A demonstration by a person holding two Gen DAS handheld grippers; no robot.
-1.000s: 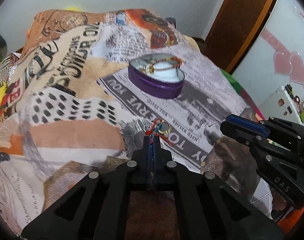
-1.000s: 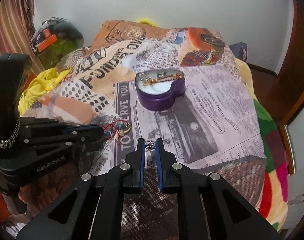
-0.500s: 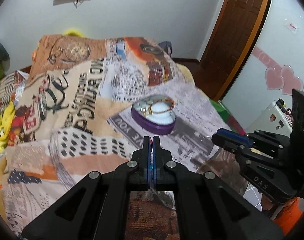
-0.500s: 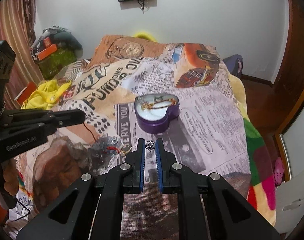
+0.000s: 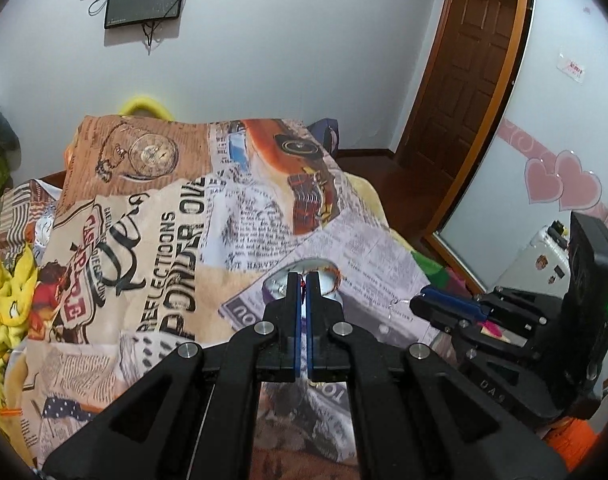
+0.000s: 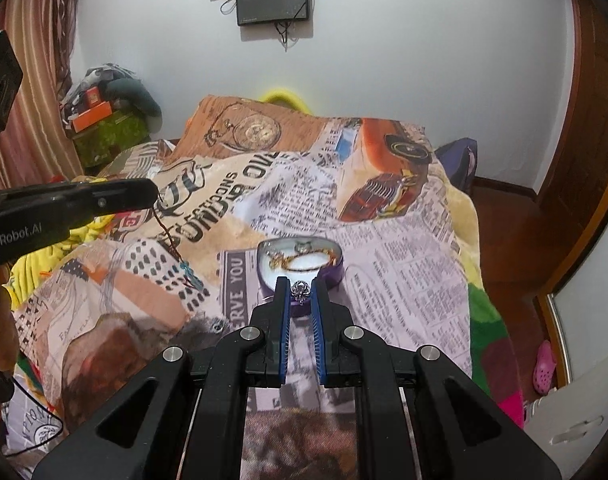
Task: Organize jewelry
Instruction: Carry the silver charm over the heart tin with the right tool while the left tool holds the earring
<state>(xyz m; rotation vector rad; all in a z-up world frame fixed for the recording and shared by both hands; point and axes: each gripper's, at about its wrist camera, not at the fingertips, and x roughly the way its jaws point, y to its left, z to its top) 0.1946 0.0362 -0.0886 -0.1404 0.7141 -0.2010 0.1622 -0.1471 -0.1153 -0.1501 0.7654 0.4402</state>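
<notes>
Between your right gripper's (image 6: pixel 301 291) pads sits a silver ring (image 6: pixel 301 289), pinched. Just beyond it: purple heart-shaped box (image 6: pixel 336 270) on the printed blanket (image 6: pixel 404 248), gold chain (image 6: pixel 299 262) inside. Off to its left, your left gripper (image 5: pixel 302 283) is clamped on a red-corded pendant (image 6: pixel 191 276), dangling above the blanket.

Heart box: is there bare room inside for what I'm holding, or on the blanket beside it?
Inside the purple heart box, a gold chain and a ring fill the far half; the white lining by the near wall looks bare. The blanket right of the box is free. Left is crowded: the left gripper dangles a red cord pendant there.
</notes>
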